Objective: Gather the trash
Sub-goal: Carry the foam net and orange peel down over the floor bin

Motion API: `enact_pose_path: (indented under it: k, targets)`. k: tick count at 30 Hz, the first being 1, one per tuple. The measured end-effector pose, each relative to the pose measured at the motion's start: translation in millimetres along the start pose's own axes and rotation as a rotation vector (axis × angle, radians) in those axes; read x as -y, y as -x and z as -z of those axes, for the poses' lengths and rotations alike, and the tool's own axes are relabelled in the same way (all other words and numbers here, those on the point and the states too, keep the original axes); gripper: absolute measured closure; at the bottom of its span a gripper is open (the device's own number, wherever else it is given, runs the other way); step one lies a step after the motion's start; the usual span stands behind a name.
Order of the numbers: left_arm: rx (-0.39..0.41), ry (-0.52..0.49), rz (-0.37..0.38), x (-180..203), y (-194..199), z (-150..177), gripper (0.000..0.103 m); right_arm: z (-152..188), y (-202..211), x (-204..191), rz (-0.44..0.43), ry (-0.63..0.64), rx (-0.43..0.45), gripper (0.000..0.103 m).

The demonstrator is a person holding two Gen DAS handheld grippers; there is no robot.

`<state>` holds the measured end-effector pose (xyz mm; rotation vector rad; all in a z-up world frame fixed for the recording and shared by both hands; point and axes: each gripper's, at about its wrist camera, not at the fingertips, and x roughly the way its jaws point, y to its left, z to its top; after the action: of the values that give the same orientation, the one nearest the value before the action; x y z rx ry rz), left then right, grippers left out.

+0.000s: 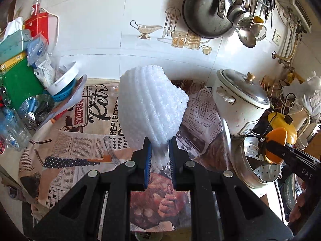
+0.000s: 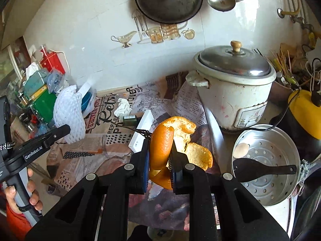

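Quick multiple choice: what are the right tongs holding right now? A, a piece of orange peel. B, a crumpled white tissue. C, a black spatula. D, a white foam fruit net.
A: the right tongs are shut on the orange peel, while the white foam fruit net is in the left tongs and the crumpled tissue lies on the newspaper-print cloth.

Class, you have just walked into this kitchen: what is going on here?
A person is clearing rubbish off a cluttered counter with two handheld grippers. The left gripper is shut on a white foam fruit net, held up above the newspaper-print cover. The right gripper is shut on an orange peel, near the rice cooker. A crumpled tissue still lies on the counter.
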<state>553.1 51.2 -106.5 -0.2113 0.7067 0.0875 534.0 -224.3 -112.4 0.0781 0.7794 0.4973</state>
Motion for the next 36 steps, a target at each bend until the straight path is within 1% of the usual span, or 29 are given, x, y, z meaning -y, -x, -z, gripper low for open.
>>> enact_pose_path:
  k: [6, 9, 12, 16, 20, 28, 32, 36]
  targets:
    - [0.037, -0.003, -0.005, 1.8, 46.7, 14.8, 0.087, 3.8, 33.3, -12.9, -0.053, 0.017, 0.056, 0.088]
    - [0.05, -0.014, -0.001, -1.4, 61.6, 22.3, 0.087, 10.8, 45.0, -23.0, -0.065, 0.017, 0.075, 0.088]
    - [0.051, -0.024, 0.017, -6.9, 74.1, 31.8, 0.087, 21.4, 53.8, -36.1, -0.065, 0.016, 0.079, 0.088]
    - [0.049, -0.048, 0.052, -17.4, 93.4, 49.4, 0.087, 42.4, 65.3, -57.6, -0.041, 0.006, 0.08, 0.088]
    - [0.026, -0.08, 0.076, -36.3, 115.5, 72.7, 0.087, 67.2, 74.3, -81.1, -0.021, -0.032, 0.073, 0.088]
    - [-0.01, -0.11, 0.111, -81.3, 169.8, 134.3, 0.087, 128.7, 95.3, -137.6, 0.012, -0.07, 0.058, 0.088]
    - [-0.052, -0.119, 0.124, -93.4, 182.2, 155.5, 0.087, 151.4, 108.2, -159.4, 0.017, -0.082, 0.044, 0.088]
    - [-0.104, -0.121, 0.134, -99.6, 184.7, 174.8, 0.087, 165.4, 112.4, -171.3, 0.023, -0.086, 0.004, 0.088]
